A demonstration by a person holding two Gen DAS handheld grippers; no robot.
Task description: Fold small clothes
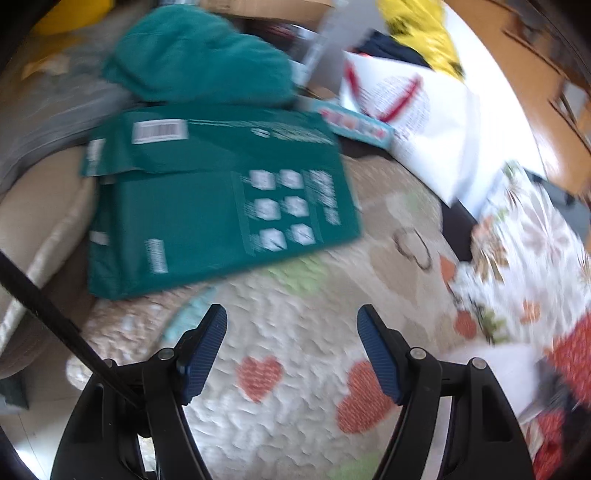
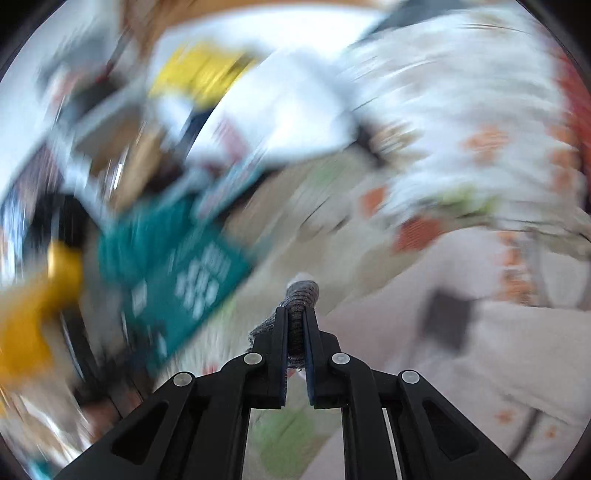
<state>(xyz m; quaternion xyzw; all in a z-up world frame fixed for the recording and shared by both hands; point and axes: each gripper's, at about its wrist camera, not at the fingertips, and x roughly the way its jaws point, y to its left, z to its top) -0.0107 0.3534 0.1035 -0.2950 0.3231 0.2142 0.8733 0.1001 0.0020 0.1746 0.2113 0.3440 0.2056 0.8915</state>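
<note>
My right gripper (image 2: 295,314) is shut on a small grey knitted garment (image 2: 301,295), likely a sock, which sticks out past the fingertips above the quilt. The right wrist view is heavily blurred by motion. My left gripper (image 1: 291,314) is open and empty, its blue pads (image 1: 207,347) wide apart just above a beige quilt (image 1: 295,387) with orange hearts. No garment shows in the left wrist view.
A teal package (image 1: 207,199) lies on the quilt ahead of the left gripper, with a teal towel (image 1: 199,55) behind it. A white bag (image 1: 417,118) and yellow bag (image 1: 421,33) sit at back right. A floral cloth (image 1: 528,258) lies at right.
</note>
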